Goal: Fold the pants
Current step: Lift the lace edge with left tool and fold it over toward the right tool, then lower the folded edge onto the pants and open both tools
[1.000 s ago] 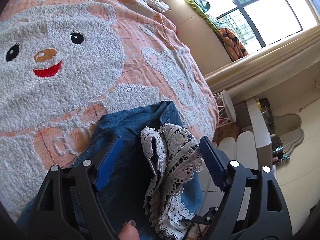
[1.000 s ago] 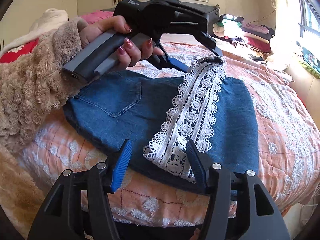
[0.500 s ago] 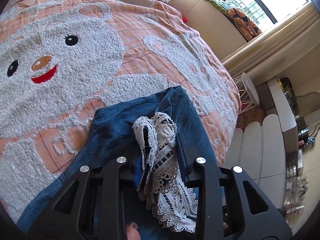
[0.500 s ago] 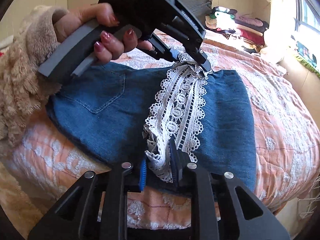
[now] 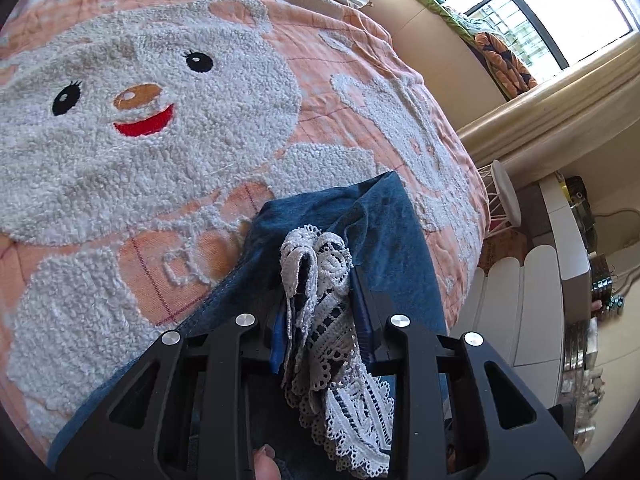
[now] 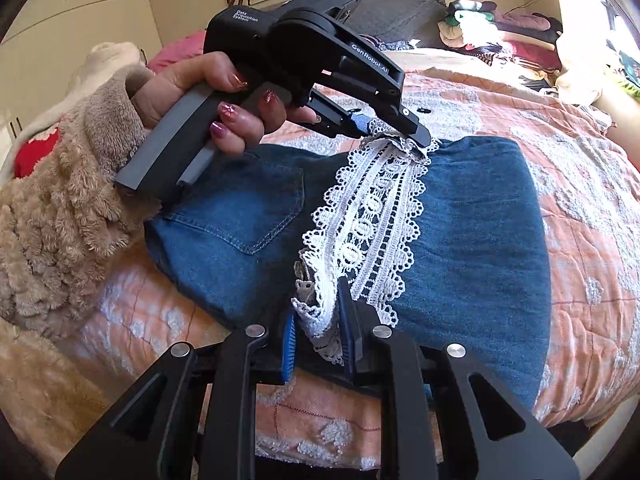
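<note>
Blue denim pants (image 6: 472, 232) with a white lace hem (image 6: 372, 224) lie folded on the bed. In the left wrist view my left gripper (image 5: 320, 300) is shut on the far end of the lace hem (image 5: 320, 272) and the denim (image 5: 396, 248) under it. It also shows in the right wrist view (image 6: 396, 130), held in a hand. My right gripper (image 6: 320, 320) is shut on the near end of the lace hem. The lace stretches between both grippers, lifted slightly off the denim.
An orange bedspread (image 5: 160, 140) with a fluffy white bear covers the bed. Its right edge drops to a white stool (image 5: 506, 196) and a radiator. Clothes are piled (image 6: 500, 28) at the far side by the window.
Both grippers were open a second ago and have closed on the two ends of the lace hem. They now lift it slightly.
</note>
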Demonstrator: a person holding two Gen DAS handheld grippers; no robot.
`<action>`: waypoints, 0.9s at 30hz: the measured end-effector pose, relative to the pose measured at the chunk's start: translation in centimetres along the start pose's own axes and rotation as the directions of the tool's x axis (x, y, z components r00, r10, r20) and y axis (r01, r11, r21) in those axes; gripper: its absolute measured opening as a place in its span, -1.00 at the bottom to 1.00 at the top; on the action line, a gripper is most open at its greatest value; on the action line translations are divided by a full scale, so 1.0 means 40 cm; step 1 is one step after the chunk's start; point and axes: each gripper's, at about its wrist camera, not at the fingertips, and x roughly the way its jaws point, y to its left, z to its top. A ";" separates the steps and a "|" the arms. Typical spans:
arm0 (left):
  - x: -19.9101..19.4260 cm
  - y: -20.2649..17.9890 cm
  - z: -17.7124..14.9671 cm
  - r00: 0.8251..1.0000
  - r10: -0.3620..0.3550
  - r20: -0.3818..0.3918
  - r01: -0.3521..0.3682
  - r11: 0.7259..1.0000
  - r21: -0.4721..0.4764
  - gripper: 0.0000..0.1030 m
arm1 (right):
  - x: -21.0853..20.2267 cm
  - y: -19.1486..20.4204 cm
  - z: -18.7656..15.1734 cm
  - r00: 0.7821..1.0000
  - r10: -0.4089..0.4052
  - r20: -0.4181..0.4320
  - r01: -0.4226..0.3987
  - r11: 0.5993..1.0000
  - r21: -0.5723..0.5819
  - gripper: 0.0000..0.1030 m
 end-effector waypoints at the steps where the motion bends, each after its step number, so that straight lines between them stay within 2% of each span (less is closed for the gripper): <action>1: -0.003 0.007 -0.002 1.000 -0.005 0.005 0.005 1.000 -0.010 -0.56 | 0.006 0.003 0.000 1.000 0.000 -0.003 0.000 1.000 -0.002 -0.66; 3: -0.010 0.018 -0.002 1.000 -0.014 0.019 0.014 1.000 -0.022 -0.53 | 0.009 0.003 0.004 1.000 -0.002 -0.004 0.002 1.000 -0.005 -0.66; 5: -0.020 0.024 0.000 0.999 0.010 0.044 -0.009 1.000 -0.022 -0.43 | 0.010 0.002 0.001 1.000 0.002 -0.002 -0.002 1.000 0.007 -0.66; 10: -0.054 0.035 0.005 0.995 0.022 0.094 -0.018 0.999 -0.039 -0.42 | -0.008 0.007 0.006 0.999 0.025 0.024 -0.026 0.999 0.033 -0.66; 14: -0.076 0.048 0.007 0.993 0.031 0.113 -0.025 0.998 -0.057 -0.42 | 0.014 0.008 0.000 1.000 0.022 -0.008 -0.022 1.000 0.022 -0.66; 20: -0.122 0.045 0.000 0.985 0.055 0.163 -0.047 0.998 -0.051 -0.42 | 0.019 0.011 -0.008 0.999 0.041 -0.017 -0.041 0.999 0.014 -0.50; 27: -0.161 0.006 -0.017 0.969 0.121 0.216 -0.123 0.992 -0.003 -0.33 | -0.035 0.009 -0.012 0.996 0.076 0.036 -0.077 0.997 0.026 -0.31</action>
